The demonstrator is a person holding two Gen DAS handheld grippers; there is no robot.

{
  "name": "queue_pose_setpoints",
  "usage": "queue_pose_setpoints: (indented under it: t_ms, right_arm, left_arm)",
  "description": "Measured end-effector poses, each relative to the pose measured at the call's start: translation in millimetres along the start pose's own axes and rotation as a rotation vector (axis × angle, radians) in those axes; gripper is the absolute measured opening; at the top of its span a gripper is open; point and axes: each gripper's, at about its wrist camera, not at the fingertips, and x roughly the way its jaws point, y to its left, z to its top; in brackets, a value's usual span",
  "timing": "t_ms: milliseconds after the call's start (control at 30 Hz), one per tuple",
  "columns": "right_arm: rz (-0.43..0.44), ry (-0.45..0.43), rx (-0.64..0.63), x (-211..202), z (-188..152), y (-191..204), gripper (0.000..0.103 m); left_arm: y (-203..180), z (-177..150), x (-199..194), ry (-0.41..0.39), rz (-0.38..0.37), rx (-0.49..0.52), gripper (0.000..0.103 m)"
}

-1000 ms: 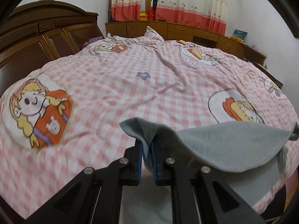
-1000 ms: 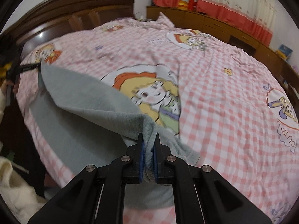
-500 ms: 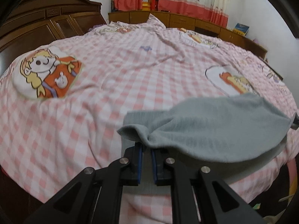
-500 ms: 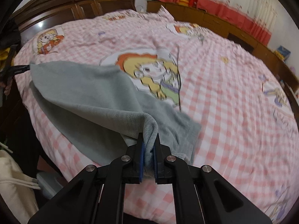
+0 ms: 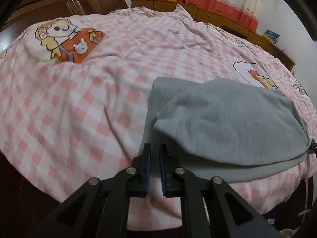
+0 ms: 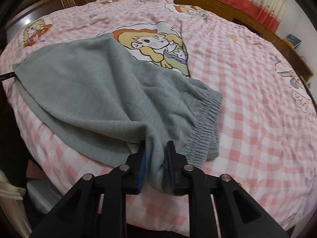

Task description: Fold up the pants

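Grey pants (image 5: 227,119) folded double near the bed's front edge, on pink checked bedding (image 5: 79,99). Left wrist: left gripper (image 5: 155,148) with jaws slightly parted, nothing between them, tips just at the pants' left corner. Right wrist: right gripper (image 6: 155,148) clamped on a bunch of the pants (image 6: 95,79) beside the elastic waistband (image 6: 206,123)

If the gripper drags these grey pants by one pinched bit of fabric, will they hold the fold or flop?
Likely flop: the grey pants drape in soft folds and bunch between the right tool fingers. The fleecy cloth probably grips the checked bedcover, so dragging could pull the layers apart. The gathered waistband looks thicker and may lag.
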Motion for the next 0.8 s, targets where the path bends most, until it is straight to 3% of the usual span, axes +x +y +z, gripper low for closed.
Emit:
queue_pose_setpoints:
  t_ms: [133, 233, 300, 367, 500, 633, 800]
  right_arm:
    - [-0.060, 0.037, -0.031, -6, -4, 10, 0.025]
    - [-0.092, 0.035, -0.065, -17, -10, 17, 0.026]
    - [-0.096, 0.033, -0.054, -24, -13, 16, 0.027]
    - [-0.087, 0.043, -0.004, -29, -16, 9, 0.029]
    - [0.005, 0.059, 0.214, -37, -26, -25, 0.029]
    - [0.159, 0.059, 0.492, -42, -37, -63, 0.032]
    - [0.273, 0.104, 0.687, -33, -47, -81, 0.032]
  left_arm:
    - [1, -6, -8, 0.009, -0.040, -0.015, 0.008]
    - [-4, -10, -18, 0.009, -0.114, -0.037, 0.012]
    - [-12, -9, -23, 0.003, -0.132, -0.034, 0.031]
    - [-21, -8, -27, -0.010, -0.145, -0.027, 0.043]
    - [-40, -5, -23, -0.015, -0.176, -0.024, 0.049]
    - [-48, -4, -10, 0.012, -0.174, -0.056, 0.052]
    - [-43, -6, 0, 0.035, -0.181, -0.143, 0.052]
